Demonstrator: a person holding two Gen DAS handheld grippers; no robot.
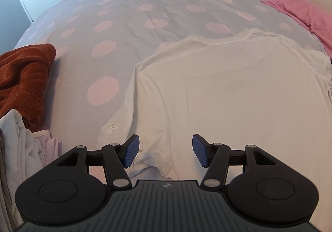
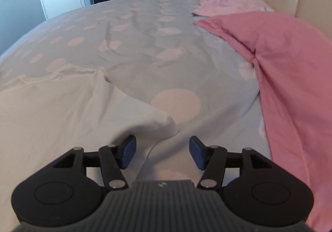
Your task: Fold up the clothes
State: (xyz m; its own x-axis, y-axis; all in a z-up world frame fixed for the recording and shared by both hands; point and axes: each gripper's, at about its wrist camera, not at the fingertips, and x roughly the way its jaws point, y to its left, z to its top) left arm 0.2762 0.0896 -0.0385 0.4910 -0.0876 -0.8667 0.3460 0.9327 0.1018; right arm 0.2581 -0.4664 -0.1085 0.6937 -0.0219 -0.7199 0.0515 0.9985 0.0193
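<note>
So far the white T-shirt (image 1: 217, 91) only lies spread flat on the bed (image 1: 128, 24), no fold made. The left claw (image 1: 164, 152) hangs half open over its left armpit, holding nothing. The right claw (image 2: 162, 152), equally agape and empty, sits just short of the right sleeve (image 2: 153, 120). Every fold remains.

White shirt (image 1: 228, 86), pink-dotted grey duvet (image 1: 124, 14), rust towel (image 1: 22, 78).

A bed's dotted grey duvet (image 1: 124, 30) carries a spread white T-shirt (image 1: 228, 86), a brown blanket (image 1: 22, 78) and pink pillows (image 2: 290, 62).
</note>
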